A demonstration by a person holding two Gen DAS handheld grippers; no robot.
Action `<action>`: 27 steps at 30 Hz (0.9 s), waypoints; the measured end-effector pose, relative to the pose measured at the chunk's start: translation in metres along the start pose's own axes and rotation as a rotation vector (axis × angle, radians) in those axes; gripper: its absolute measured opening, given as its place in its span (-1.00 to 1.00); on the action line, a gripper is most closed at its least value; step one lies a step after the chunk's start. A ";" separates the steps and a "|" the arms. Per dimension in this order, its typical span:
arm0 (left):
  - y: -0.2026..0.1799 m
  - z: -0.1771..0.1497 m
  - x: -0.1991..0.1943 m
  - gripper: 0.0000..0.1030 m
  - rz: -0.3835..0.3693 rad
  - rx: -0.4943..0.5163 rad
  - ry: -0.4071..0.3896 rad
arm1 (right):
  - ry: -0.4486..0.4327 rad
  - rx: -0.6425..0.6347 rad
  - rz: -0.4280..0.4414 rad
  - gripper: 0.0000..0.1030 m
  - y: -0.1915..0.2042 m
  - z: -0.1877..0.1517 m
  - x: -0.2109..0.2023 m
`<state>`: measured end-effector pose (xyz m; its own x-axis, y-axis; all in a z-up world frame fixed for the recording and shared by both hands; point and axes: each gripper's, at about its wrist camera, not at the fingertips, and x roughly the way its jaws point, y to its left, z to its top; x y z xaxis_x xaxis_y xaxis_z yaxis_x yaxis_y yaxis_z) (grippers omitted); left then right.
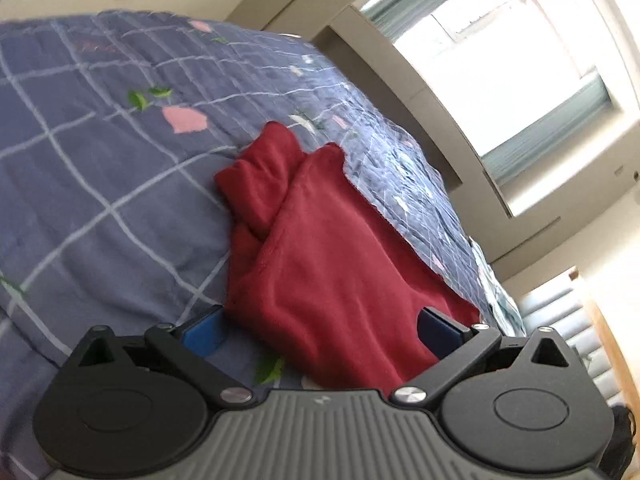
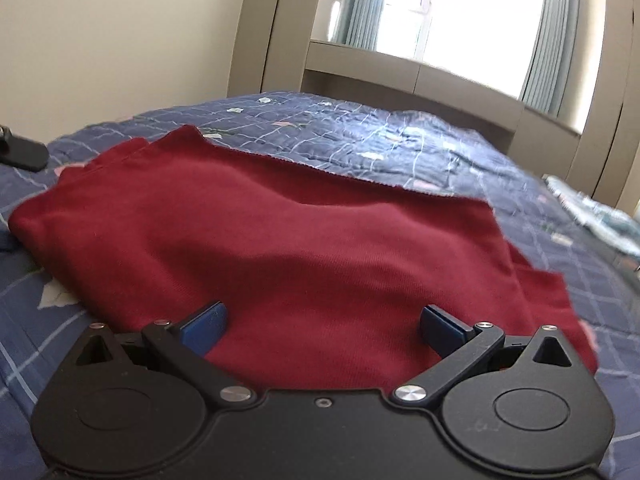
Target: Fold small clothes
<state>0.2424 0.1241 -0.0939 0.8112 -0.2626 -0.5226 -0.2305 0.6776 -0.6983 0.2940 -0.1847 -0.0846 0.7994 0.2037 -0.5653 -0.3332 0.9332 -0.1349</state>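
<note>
while the red garment [image 1: 332,256] lies on the blue checked quilt [image 1: 100,184], i hold my left gripper [image 1: 320,328] low over its near edge, the blue fingertips [image 1: 202,334] spread wide and pinching nothing. in the left wrist view the cloth fills the lower middle of the frame, running up and to the left to a bunched, folded-over part just left of centre. the left-hand pad sits over bare quilt just beside the fabric's edge, and the right-hand pad sits over the red cloth; i cannot tell whether either one touches it.

in the right wrist view the red garment [image 2: 280,248] spreads across the whole middle of the frame, lying mostly flat with a soft ridge in it, its far edge running from upper left down to the right. my right gripper [image 2: 322,324] is spread too, both blue pads [image 2: 204,328] over the near part of the fabric with nothing caught between them. the quilt [image 2: 400,144] shows beyond it, with a window [image 2: 460,12] and pale curtains in the upper right of the frame. a dark object [image 2: 22,154] sits at the left edge, too cropped to name.
</note>
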 end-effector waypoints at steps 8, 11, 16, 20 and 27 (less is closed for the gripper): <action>-0.004 -0.006 0.009 -0.22 0.116 -0.089 -0.124 | -0.019 -0.009 -0.010 0.99 0.002 -0.002 -0.002; -0.002 -0.006 0.017 -0.42 0.167 -0.110 -0.122 | -0.019 -0.005 -0.006 0.99 0.002 -0.002 -0.002; 0.007 -0.006 0.019 -0.04 0.120 -0.183 -0.150 | -0.021 0.001 -0.002 0.99 0.001 -0.002 -0.002; -0.001 -0.005 0.025 -0.27 0.170 -0.175 -0.173 | -0.025 0.006 0.002 0.99 -0.001 -0.002 -0.003; -0.042 0.000 0.023 -0.77 0.190 -0.045 -0.227 | -0.059 0.062 0.021 0.99 -0.011 -0.004 -0.013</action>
<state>0.2705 0.0896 -0.0768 0.8497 0.0300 -0.5264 -0.4091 0.6673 -0.6224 0.2858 -0.1992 -0.0791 0.8214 0.2390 -0.5178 -0.3203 0.9446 -0.0721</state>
